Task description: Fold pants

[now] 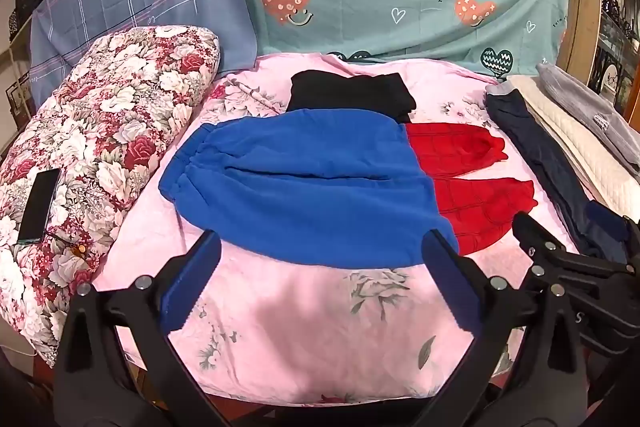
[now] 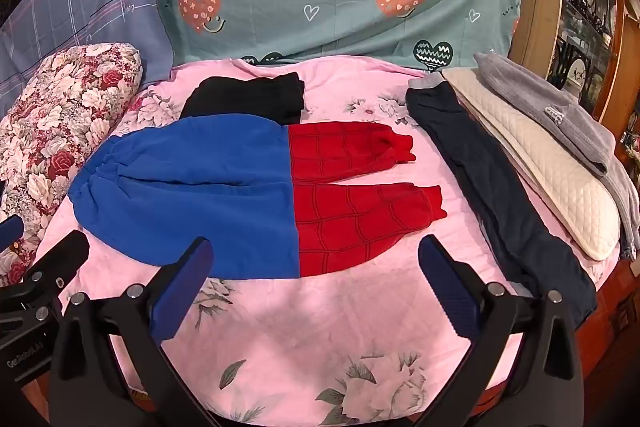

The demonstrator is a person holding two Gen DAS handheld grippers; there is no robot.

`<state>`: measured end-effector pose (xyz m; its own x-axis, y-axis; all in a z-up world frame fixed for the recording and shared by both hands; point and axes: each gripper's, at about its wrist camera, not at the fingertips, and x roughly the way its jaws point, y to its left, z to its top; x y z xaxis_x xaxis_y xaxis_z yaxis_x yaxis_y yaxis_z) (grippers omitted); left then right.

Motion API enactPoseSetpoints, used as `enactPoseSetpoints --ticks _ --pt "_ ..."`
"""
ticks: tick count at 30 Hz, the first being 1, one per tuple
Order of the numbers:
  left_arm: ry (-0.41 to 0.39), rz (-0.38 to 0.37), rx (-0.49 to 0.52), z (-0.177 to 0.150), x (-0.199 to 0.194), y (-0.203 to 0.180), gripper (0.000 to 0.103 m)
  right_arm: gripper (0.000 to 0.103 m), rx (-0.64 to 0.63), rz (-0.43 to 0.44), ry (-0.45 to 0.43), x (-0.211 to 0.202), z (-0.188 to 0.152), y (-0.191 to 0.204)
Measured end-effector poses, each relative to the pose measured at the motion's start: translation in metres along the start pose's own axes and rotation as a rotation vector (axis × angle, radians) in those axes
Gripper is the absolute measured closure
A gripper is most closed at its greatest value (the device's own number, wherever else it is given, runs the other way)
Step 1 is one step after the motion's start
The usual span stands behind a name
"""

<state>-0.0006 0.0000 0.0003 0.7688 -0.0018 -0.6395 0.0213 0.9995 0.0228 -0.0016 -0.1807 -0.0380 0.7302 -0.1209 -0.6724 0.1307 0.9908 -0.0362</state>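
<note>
Pants (blue top, red legs) spread flat on pink sheet, waistband toward floral pillow. Left gripper and right gripper both spread wide, empty, hovering near hem-side edge.

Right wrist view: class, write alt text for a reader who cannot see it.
Blue and red pants lie flat on a pink floral sheet, waistband left, red legs right. The right gripper hovers open in front. Black clothing lies behind, dark pants to the right.
</note>
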Motion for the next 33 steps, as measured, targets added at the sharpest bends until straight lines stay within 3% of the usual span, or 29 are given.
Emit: enactPoseSetpoints --ticks 33 --pt "0.009 0.003 -0.012 -0.006 0.005 0.012 0.002 0.001 0.003 -0.007 -0.012 -0.004 0.007 -0.006"
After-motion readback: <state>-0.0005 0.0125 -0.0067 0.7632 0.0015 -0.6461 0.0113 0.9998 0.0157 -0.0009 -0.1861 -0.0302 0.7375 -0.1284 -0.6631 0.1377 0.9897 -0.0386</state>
